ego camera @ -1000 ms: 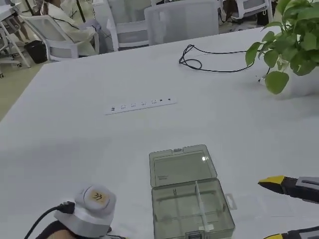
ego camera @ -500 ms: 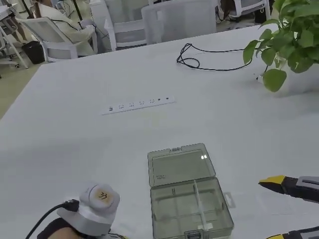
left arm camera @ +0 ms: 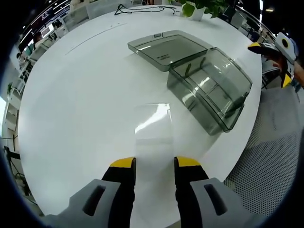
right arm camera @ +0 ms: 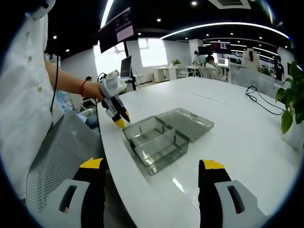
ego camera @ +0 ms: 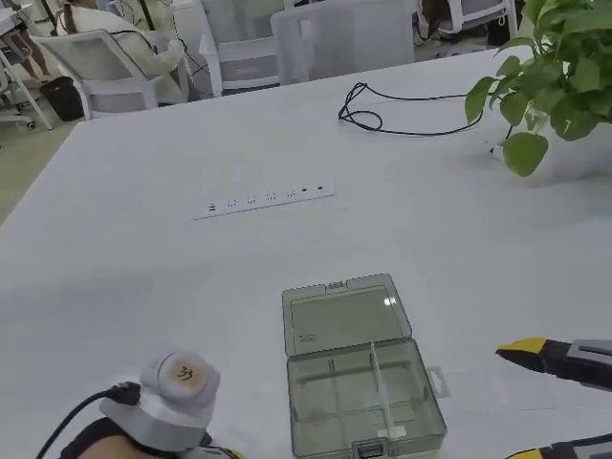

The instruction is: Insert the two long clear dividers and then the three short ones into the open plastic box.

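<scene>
The open clear plastic box (ego camera: 363, 397) lies near the table's front edge with its lid (ego camera: 344, 317) folded back. One long clear divider (ego camera: 380, 382) stands inside it. In the left gripper view the box (left arm camera: 209, 88) lies ahead to the right. A clear divider (left arm camera: 153, 119) lies flat on the table just ahead of my left gripper (left arm camera: 156, 163), whose jaws stand a little apart with nothing clamped. My left gripper (ego camera: 172, 392) is left of the box. My right gripper (ego camera: 512, 404) hovers wide open right of the box (right arm camera: 156, 137), over faint clear pieces (right arm camera: 179, 185).
A white power strip (ego camera: 263, 202) lies mid-table, with a black cable (ego camera: 382, 120) beyond it. At the far right stands a potted plant (ego camera: 550, 81). Grey chairs (ego camera: 344, 38) and a seated person are behind the table. The table edge (left arm camera: 223, 156) runs close to the box.
My left gripper has shifted slightly left and down in the head view. The box and my right gripper have stayed where they were; the camera tilted a little.
</scene>
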